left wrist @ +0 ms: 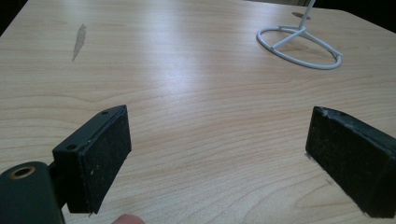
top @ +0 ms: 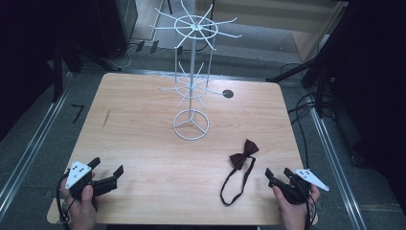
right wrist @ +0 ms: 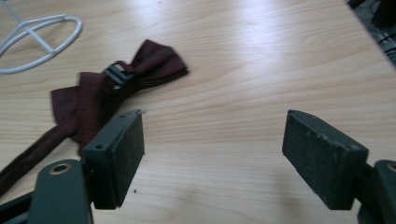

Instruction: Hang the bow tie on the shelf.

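A dark red bow tie (top: 243, 154) lies on the wooden table (top: 143, 124) at the front right, its strap looping toward the front edge. In the right gripper view the bow tie (right wrist: 112, 88) lies just ahead and left of the jaws, a black clasp on its knot. My right gripper (top: 278, 174) rests at the front right corner, open and empty (right wrist: 212, 154). At the front left, my left gripper (top: 107, 166) is open with bare table between its jaws (left wrist: 217, 154). A white wire display rack (top: 191, 72) stands in the middle of the table toward the back.
The rack's ring base (left wrist: 299, 46) shows at the left gripper view's top right and again (right wrist: 37, 42) at the right gripper view's top left. A round hole (top: 228, 94) sits in the table behind the rack. Cables (top: 306, 110) lie on the floor to the right.
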`<move>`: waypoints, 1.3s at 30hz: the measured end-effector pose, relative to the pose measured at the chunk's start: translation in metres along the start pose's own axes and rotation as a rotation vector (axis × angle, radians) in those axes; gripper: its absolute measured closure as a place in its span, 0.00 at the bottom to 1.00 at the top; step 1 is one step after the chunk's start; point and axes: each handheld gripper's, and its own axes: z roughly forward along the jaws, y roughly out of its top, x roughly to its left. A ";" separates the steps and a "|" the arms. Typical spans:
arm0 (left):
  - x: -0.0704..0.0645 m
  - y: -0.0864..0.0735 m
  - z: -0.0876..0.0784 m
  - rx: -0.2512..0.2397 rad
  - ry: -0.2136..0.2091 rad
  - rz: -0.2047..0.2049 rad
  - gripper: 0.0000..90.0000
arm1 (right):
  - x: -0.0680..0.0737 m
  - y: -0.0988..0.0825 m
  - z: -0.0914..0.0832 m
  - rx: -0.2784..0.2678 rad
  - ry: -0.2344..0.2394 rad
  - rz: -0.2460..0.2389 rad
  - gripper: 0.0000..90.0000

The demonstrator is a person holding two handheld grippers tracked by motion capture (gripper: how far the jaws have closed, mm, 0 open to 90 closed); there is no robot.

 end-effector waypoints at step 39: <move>-0.002 0.000 0.001 0.009 0.002 0.016 0.08 | 0.122 -0.022 0.037 0.232 0.009 -0.221 0.10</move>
